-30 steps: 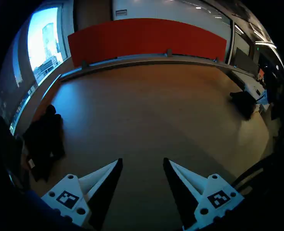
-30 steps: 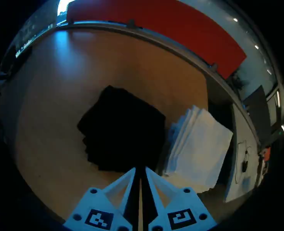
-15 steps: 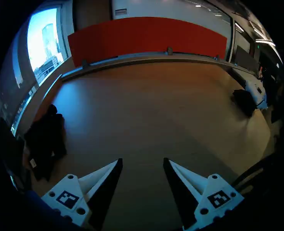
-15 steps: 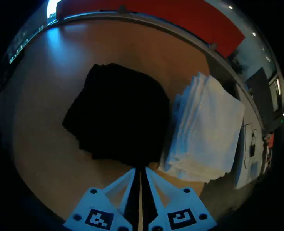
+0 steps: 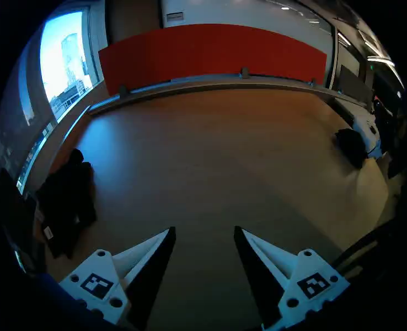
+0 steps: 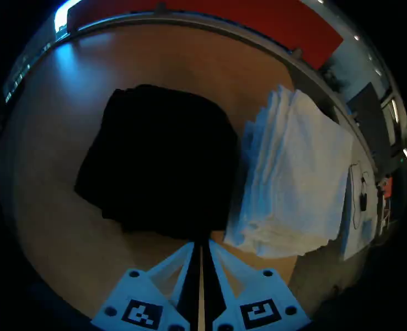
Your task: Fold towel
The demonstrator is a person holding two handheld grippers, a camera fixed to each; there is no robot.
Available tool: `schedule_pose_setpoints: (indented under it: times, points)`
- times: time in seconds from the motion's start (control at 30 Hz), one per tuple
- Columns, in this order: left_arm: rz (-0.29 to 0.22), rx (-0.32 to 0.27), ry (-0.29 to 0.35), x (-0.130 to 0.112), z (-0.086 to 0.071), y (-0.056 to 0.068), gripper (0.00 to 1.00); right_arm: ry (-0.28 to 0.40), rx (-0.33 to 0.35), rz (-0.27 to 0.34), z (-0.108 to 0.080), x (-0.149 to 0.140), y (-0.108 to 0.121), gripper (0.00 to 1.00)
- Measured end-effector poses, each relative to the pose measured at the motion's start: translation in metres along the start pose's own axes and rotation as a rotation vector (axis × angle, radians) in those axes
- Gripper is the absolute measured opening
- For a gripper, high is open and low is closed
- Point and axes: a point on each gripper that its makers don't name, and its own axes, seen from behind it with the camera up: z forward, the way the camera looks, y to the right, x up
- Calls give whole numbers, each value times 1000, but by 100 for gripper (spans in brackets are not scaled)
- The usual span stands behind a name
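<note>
In the right gripper view a pile of black towels (image 6: pixel 159 165) lies on the wooden table (image 6: pixel 54 237), with a stack of white folded towels (image 6: pixel 300 182) touching its right side. My right gripper (image 6: pixel 201 244) is shut, its fingertips at the black pile's near edge; I see nothing held between them. In the left gripper view my left gripper (image 5: pixel 203 230) is open above bare wooden table (image 5: pixel 214 160) with nothing between its fingers. A small dark pile (image 5: pixel 351 144) with something white (image 5: pixel 369 129) behind it sits far off to the right.
A dark heap (image 5: pixel 65 204) lies at the table's left edge in the left gripper view. A red partition (image 5: pixel 214 52) runs along the far edge, with a bright window (image 5: pixel 65 60) to its left. A white desk with a cable (image 6: pixel 360 204) stands beyond the white stack.
My right gripper has moved closer to the black and white piles, which now look larger. The left gripper has hardly moved and stays open.
</note>
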Motion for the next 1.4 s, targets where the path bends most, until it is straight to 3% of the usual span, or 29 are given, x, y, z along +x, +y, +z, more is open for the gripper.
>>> schedule_pose_setpoints:
  times: [0.53, 0.8, 0.9, 1.07, 1.27, 1.4]
  points:
    - [-4, -2, 5, 3, 2, 2, 77, 36, -6, 23, -7, 1, -3, 8]
    - [-14, -2, 11, 5, 2, 0, 78, 82, -28, 62, -16, 1, 1, 22]
    - [-14, -3, 15, 7, 1, -1, 77, 96, -40, 76, -20, 1, 4, 32]
    - [-8, -6, 20, 9, 1, -1, 77, 123, -66, 93, -26, 3, 7, 60]
    - [-5, -12, 24, 10, 1, -2, 78, 142, -91, 115, -31, 3, 11, 74]
    - [1, -14, 28, 11, 0, -3, 78, 146, -110, 127, -35, 2, 15, 75]
